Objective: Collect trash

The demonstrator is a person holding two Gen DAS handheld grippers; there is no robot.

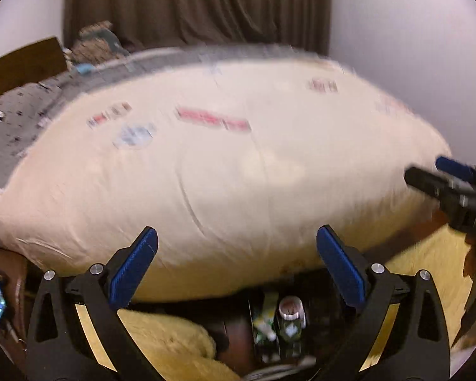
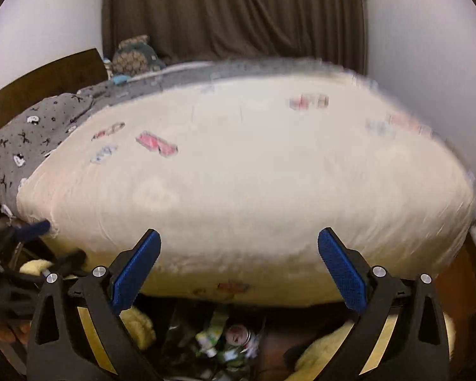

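Left wrist view: my left gripper (image 1: pixel 237 265) is spread wide, nothing between the blue pads, aimed over a bed with a cream duvet (image 1: pixel 225 171). Frame is motion-blurred. Below the fingers, low on the floor between patches of yellow fluffy rug (image 1: pixel 174 346), sits the trash: a can (image 1: pixel 290 312) standing with its top toward me and crumpled wrappers (image 1: pixel 263 320) just beside it. The right gripper (image 1: pixel 441 181) pokes in at the right edge over the duvet corner; from here I can't tell how its jaws stand.

Right wrist view: right gripper (image 2: pixel 239 266) also wide apart, empty. Same bed, grey patterned blanket (image 2: pixel 31 130) at left, brown curtain (image 2: pixel 231 12) behind. The trash pile is under the fingers at the bottom: the can (image 2: pixel 238 333) tilted, green-white wrappers (image 2: pixel 211 336) touching it. Part of the left gripper (image 2: pixel 31 228) shows at the left edge.

Step looks like approach, nothing collected yet. To do it well I'd tilt one gripper down, centre the can between the pads and close across its body, not the rim. Wrappers are thin: pinch a raised fold.
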